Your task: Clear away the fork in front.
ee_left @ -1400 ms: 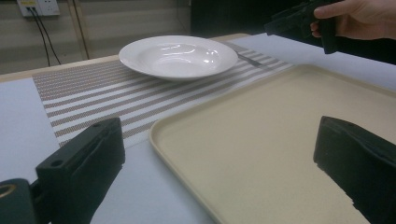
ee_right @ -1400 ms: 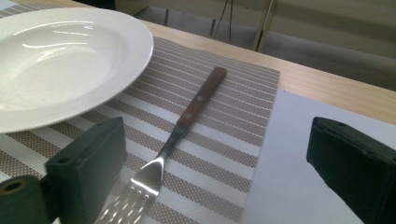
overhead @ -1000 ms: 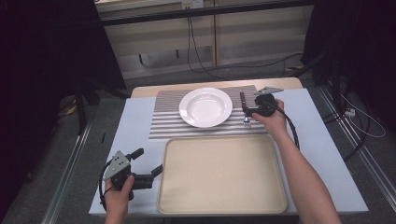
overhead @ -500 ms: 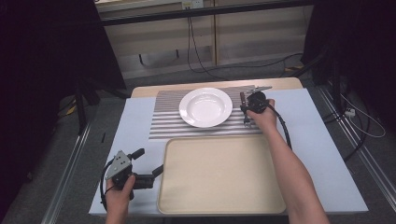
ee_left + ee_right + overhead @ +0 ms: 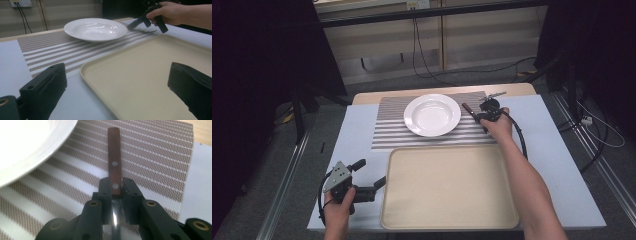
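A: What's around the right hand-held gripper (image 5: 484,116)?
B: Its jaws are pinched on a knife (image 5: 114,167) with a brown wooden riveted handle, gripped where handle meets blade. The knife is over the striped placemat (image 5: 394,134), just right of the white plate (image 5: 432,114), close to the rim but apart from it. Can't tell whether the blade touches the mat.

A: Anything blocking?
B: Plate rim sits just beside the handle in the right gripper view. Nothing else near.

A: Left side?
B: Left hand-held gripper (image 5: 372,187) has its jaws spread wide, holding nothing, at the near left corner of the beige tray (image 5: 447,220). One jaw sits over the tray, the other off its left edge.

A: Surface?
B: Counter (image 5: 557,165) with a light bluish-white top, wood edge at the far side. Placemat at the far centre, tray touching its near edge.

A: Room?
B: Dim. Grey floor, loose cables (image 5: 422,55), pale wall panels behind, dark frames either side.
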Available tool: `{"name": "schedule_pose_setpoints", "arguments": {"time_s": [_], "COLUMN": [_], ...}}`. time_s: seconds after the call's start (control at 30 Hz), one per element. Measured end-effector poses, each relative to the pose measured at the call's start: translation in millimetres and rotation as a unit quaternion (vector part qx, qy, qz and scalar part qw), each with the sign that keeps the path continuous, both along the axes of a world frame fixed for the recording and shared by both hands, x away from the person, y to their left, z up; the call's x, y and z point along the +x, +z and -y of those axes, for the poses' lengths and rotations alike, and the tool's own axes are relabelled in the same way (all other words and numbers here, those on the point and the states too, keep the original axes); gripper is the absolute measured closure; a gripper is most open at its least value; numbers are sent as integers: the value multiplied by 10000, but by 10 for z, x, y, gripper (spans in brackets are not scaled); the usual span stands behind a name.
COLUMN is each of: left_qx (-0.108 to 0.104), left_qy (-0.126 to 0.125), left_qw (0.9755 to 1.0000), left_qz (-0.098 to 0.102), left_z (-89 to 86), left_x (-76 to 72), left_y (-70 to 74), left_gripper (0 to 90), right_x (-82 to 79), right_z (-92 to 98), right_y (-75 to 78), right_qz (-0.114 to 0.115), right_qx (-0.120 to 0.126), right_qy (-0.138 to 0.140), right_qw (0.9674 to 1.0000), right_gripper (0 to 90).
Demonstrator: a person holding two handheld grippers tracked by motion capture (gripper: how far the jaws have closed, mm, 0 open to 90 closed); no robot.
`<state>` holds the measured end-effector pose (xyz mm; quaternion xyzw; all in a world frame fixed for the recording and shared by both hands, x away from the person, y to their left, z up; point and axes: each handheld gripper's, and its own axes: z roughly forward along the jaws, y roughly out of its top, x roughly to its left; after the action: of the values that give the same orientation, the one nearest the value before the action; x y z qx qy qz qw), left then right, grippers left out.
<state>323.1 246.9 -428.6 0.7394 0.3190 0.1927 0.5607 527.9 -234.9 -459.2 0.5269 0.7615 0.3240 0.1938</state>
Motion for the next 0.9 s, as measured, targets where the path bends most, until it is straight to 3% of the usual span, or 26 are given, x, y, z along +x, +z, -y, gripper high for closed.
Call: {"name": "schedule_pose_setpoints", "arguments": {"time_s": [0.2, 0.53, 0.9], "left_qx": [-25, -23, -28], "left_qy": [38, -3, -65], "left_qw": [10000, 10000, 10000], "left_qz": [12, 0, -16], "left_z": [-14, -12, 12], "left_x": [10, -3, -2], "left_y": [0, 4, -1], "left_gripper": [24, 24, 24], "right_x": [-213, -519, -765], "right_z": [152, 352, 370], "right_y": [6, 31, 67], "right_qz": [-47, -121, -215], "right_qx": [78, -2, -212], "right_qy": [148, 367, 582], "right_qw": [9998, 9993, 9978], "right_gripper": [783, 783, 782]}}
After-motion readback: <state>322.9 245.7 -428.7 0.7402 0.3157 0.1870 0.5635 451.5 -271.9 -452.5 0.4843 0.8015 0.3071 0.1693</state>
